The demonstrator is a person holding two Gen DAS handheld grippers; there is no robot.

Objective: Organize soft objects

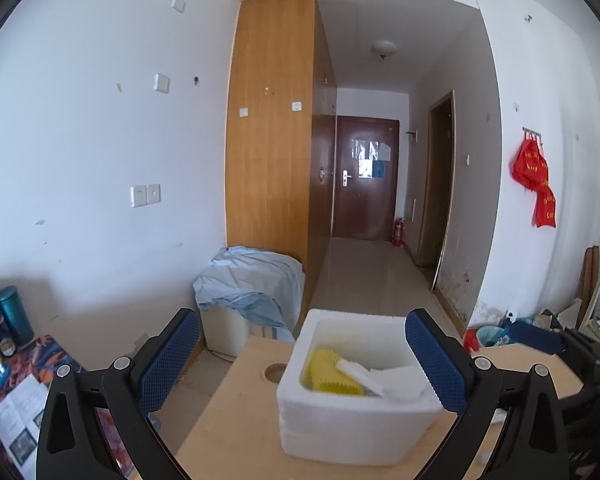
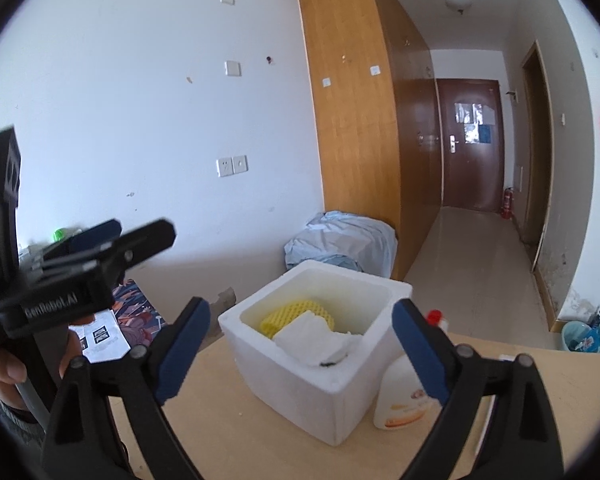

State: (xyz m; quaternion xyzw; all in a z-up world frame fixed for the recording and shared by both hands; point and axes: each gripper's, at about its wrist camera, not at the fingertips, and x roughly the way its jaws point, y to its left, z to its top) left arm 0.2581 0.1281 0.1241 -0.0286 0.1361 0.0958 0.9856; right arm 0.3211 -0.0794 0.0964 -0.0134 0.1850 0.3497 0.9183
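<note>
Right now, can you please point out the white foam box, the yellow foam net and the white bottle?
white foam box (image 2: 300, 396), right wrist view, front left wall.
yellow foam net (image 1: 329, 372), left wrist view, middle of the mesh.
white bottle (image 2: 400, 400), right wrist view, body above the label.

Lived-in apartment room, tall wooden wardrobe (image 1: 272, 120) against a white wall, hallway beside it leading to a dark brown entry door (image 1: 366, 176), fire extinguisher (image 1: 398, 232) by that door, rumpled blue bedding (image 1: 248, 280) at the wardrobe's foot.
</note>
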